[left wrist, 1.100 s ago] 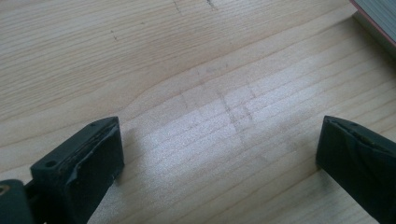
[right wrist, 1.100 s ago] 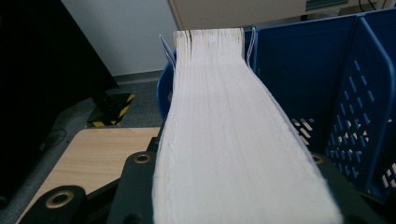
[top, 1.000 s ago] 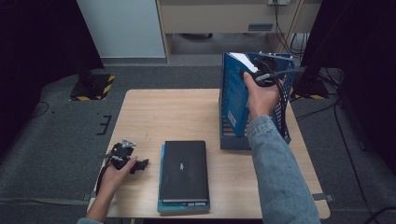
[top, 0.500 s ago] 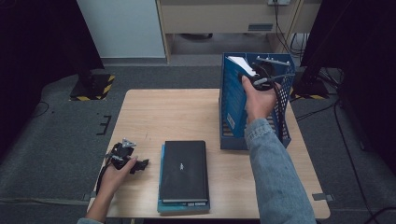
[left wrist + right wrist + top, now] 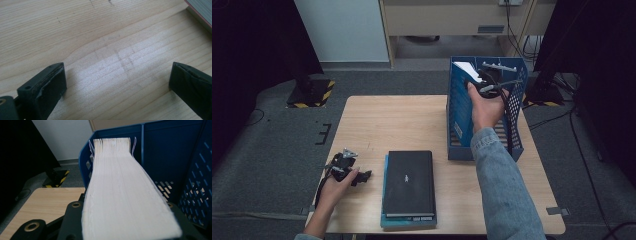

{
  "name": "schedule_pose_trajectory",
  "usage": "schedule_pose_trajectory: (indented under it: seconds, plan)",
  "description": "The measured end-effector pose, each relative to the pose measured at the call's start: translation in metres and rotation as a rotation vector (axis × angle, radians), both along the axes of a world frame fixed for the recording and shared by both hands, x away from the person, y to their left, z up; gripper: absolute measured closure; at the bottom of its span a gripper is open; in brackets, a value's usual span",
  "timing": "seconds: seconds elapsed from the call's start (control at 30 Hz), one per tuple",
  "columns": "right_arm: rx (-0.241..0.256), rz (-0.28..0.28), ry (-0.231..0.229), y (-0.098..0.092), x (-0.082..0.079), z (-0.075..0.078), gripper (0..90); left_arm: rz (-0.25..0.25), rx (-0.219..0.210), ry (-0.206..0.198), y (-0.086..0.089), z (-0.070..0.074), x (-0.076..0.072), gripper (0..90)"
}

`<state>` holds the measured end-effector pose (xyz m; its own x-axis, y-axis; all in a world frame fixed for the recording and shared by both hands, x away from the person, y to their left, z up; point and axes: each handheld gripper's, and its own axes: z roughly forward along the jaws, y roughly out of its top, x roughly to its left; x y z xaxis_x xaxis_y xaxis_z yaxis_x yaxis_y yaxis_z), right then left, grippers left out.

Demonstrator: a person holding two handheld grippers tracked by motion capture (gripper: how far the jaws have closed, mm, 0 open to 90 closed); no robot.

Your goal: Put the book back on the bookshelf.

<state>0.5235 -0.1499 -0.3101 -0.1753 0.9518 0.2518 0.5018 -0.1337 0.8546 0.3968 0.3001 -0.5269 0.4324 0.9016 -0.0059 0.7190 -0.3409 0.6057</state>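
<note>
Nearest to the person, at the front edge of the wooden table (image 5: 412,120), lies a stack of books (image 5: 408,185) with a black cover on top and a blue one under it. Just to the left of this stack the left hand (image 5: 334,187) holds the left gripper (image 5: 362,176) low over the table. In the left gripper view its two black jaws stand wide apart with only bare wood between them, so this gripper is released and grasps nothing. A corner of the book stack (image 5: 201,11) shows at the top right of that view, near but not touching the jaws.

Farther away, on the right half of the table, stands a blue file rack (image 5: 459,115) with perforated walls. The right hand (image 5: 484,107) is raised over it and holds the right gripper (image 5: 486,84) at the upper part of the rack. In the right gripper view the jaws are clenched on both sides of a thick book (image 5: 122,195), whose pale page edge runs forward from the jaws. The far end of the book is inside the blue rack (image 5: 175,152), near its left wall and to the left of a blue divider. Whether the book rests on the bottom of the rack cannot be told.
</note>
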Motion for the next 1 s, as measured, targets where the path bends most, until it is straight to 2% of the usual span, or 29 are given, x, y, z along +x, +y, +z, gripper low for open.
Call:
schedule_pose_trajectory:
  seconds: [0.6, 0.73, 1.0]
  plan:
    - [0.024, -0.008, 0.027, -0.006, -0.004, -0.024, 59.4, -0.004, 0.0, 0.0, -0.001, 0.0, 0.0, 0.5]
    - [0.015, -0.004, 0.03, -0.006, -0.005, -0.028, 59.3, -0.003, 0.001, 0.002, -0.002, 0.0, 0.0, 0.4]
    - [0.007, 0.016, 0.035, -0.007, -0.009, -0.029, 59.2, -0.004, 0.001, 0.004, -0.002, 0.0, -0.001, 0.4]
